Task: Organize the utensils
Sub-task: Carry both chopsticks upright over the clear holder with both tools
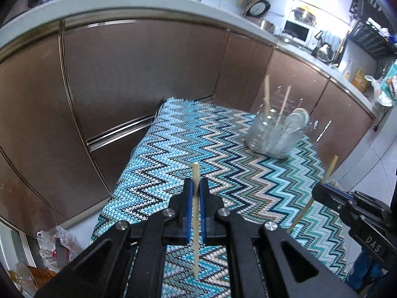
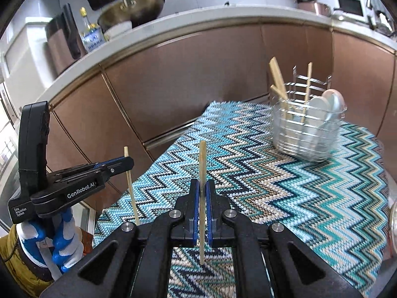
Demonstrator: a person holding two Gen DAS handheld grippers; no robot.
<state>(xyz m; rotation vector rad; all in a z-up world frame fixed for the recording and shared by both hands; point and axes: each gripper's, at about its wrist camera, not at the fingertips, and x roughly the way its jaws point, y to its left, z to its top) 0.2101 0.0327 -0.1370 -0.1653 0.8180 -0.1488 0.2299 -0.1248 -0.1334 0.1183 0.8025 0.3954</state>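
- Tabletop (image 2: 310, 198) under zigzag cloth; wire caddy (image 2: 307, 134) at far right, already holding chopsticks and spoons
- Left hand-held gripper (image 1: 196, 193) pinching one chopstick (image 1: 196, 223) upright, clear of cloth
- Right hand-held gripper (image 2: 202, 193) pressed on another chopstick (image 2: 202, 198), likewise upright
- Best carried over caddy, kept vertical, lowered tip-first into chopstick side, one at a time

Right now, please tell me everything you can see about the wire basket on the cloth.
The wire basket is a small holder of shiny metal wires, open at the top, with a taller ladder-like back. It stands upright at the far right part of the zigzag cloth. Wooden chopsticks and pale spoons stick out of it. No gripper touches it.
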